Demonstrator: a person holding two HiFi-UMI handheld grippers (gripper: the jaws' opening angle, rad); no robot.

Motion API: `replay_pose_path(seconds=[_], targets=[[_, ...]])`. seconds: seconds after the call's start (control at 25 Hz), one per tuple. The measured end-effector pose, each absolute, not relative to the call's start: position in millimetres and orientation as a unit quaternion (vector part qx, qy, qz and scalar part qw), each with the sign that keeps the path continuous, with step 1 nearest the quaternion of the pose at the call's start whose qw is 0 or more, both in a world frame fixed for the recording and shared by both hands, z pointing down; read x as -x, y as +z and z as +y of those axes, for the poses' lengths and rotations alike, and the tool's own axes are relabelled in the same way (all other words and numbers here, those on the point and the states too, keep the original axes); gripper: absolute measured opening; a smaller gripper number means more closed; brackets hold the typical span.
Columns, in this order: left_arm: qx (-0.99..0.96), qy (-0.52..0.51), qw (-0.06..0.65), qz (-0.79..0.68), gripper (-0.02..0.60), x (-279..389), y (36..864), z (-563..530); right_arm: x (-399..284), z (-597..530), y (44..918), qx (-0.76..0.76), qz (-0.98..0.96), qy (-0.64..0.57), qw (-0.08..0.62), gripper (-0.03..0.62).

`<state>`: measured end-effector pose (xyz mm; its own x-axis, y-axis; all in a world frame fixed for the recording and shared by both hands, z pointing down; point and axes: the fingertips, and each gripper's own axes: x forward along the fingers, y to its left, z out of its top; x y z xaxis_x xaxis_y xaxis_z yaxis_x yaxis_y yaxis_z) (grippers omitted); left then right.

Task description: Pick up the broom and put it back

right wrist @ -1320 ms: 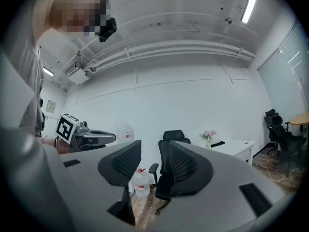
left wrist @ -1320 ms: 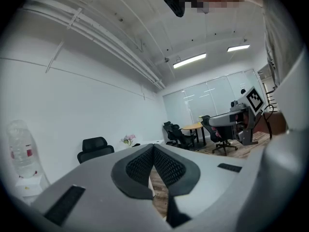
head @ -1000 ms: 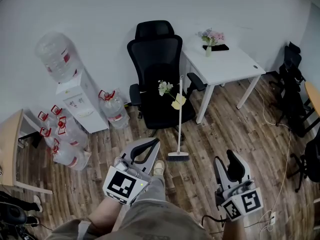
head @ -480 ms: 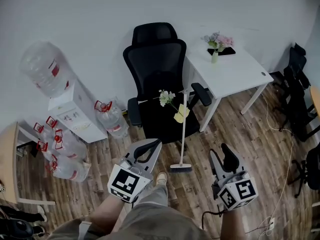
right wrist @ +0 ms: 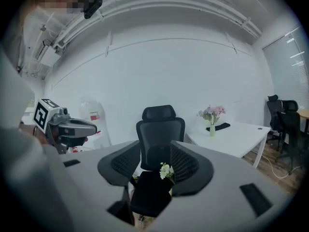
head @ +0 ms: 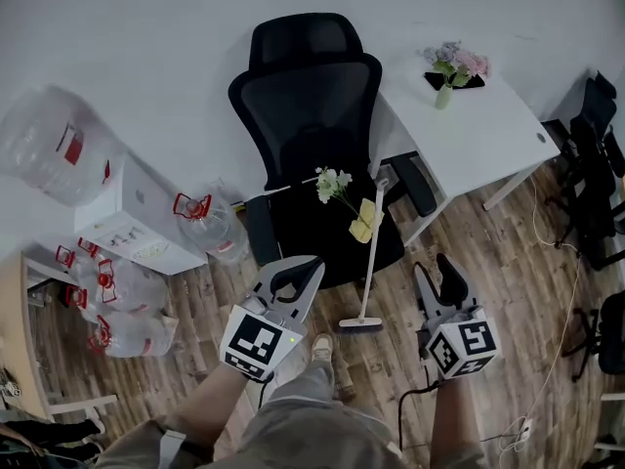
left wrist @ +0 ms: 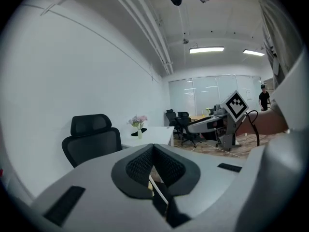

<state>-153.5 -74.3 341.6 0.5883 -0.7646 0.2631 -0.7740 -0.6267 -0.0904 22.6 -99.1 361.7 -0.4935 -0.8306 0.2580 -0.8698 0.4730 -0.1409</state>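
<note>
The broom [head: 370, 254] stands almost upright with its head on the wood floor [head: 498, 262]. Its handle leans by the armrest of the black office chair [head: 308, 115], ahead of you and between both grippers, touched by neither. That lean looks loose, so a bump from a jaw could slide the handle off and drop it, or it could push the chair away. A grab high up could also crush the flower sprig [head: 332, 181] on the handle. Your left gripper [head: 299, 274] has its jaws pressed together at the tips and holds nothing, so it can't take the handle yet. Your right gripper [head: 437, 279] has its jaws spread and empty.
</note>
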Motion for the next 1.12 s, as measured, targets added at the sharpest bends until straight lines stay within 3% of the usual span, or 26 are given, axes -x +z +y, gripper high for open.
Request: replay_pose_path(seconds=[1.12], targets=[[-0.850,0.202,0.100,-0.477,0.015,142.3,560.9,-223.6,-3.3,-270.7,653.7,-0.441,-0.847,0.234,0.183,0.204]])
